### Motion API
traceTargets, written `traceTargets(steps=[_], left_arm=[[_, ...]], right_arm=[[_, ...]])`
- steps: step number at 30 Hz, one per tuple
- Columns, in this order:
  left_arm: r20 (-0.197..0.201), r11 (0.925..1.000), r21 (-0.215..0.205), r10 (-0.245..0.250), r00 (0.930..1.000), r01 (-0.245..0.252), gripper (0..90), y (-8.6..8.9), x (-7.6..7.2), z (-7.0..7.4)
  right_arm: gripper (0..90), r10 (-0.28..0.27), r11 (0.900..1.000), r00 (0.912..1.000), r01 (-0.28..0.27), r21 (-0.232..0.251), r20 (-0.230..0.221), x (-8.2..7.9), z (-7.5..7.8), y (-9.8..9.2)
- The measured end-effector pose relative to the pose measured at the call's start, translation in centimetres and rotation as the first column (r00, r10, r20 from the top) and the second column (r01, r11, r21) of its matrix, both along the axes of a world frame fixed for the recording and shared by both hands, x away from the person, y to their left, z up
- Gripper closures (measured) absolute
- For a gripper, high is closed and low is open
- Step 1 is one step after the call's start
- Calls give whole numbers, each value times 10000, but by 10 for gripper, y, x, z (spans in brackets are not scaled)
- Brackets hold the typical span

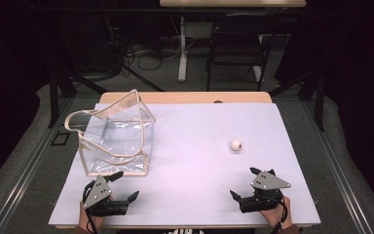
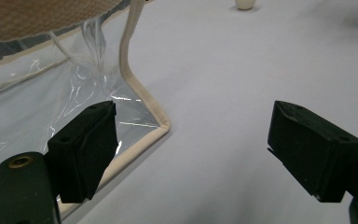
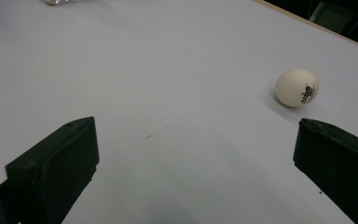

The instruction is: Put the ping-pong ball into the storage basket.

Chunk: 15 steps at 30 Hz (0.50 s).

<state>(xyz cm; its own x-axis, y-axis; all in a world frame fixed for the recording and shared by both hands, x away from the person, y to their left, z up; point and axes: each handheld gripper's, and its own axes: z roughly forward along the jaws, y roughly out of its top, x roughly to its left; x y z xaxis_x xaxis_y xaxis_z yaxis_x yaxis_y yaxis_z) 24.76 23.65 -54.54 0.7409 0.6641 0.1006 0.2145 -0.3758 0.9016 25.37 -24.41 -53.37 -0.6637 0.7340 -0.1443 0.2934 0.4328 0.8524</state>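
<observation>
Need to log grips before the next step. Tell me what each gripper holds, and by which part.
Nothing is held. The left gripper is open beside the clear bag; the right gripper is open, apart from the ball.

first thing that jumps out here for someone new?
The clear plastic bag with beige trim, standing open at the table's far left, just ahead of the left gripper. Then the small white ball alone on the pale table at right, a little beyond the right gripper. Both grippers rest near the front edge, jaws wide and holding nothing.
</observation>
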Motion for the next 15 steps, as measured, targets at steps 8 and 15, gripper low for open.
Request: traceTargets(steps=[8, 15], left_arm=[[-45, 10000, 44, -45, 10000, 45, 160, -1, 1, -1], [-54, 10000, 49, -45, 10000, 46, 160, -1, 1, -1]], right_arm=[[0, -90, 10000, 10000, 90, 18, -13, 8, 6, 1], [0, -198, 9997, 9997, 200, -120, 116, 18, 10, 3]])
